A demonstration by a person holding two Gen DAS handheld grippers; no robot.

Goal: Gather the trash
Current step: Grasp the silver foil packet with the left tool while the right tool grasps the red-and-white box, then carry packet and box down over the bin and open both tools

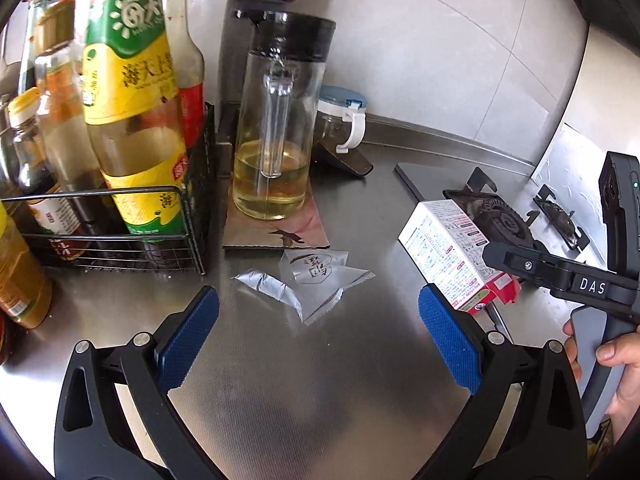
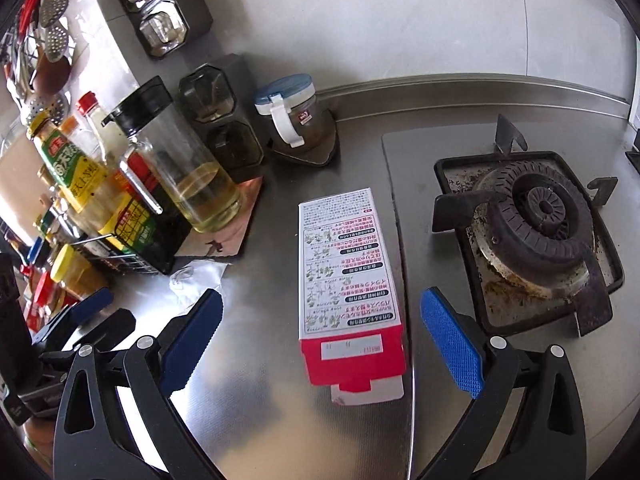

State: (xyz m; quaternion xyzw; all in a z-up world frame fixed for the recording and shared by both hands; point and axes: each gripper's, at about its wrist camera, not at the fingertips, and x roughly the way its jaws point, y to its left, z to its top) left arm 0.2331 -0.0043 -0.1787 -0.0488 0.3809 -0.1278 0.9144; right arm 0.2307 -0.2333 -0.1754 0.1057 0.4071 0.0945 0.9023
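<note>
A crumpled silver foil wrapper (image 1: 308,286) lies on the steel counter just ahead of my left gripper (image 1: 318,316), which is open and empty above the counter. A white and red cardboard box (image 2: 346,280) lies flat on the counter between the open fingers of my right gripper (image 2: 320,320), not gripped. The box also shows in the left wrist view (image 1: 452,258), with the right gripper's body over its right end. The wrapper shows as a pale scrap in the right wrist view (image 2: 196,280), left of the box.
A wire rack of sauce bottles (image 1: 120,152) stands at the left. A glass oil jug (image 1: 276,128) sits on a mat behind the wrapper. A lidded jar (image 1: 340,120) stands by the wall. A gas burner (image 2: 536,220) lies right of the box.
</note>
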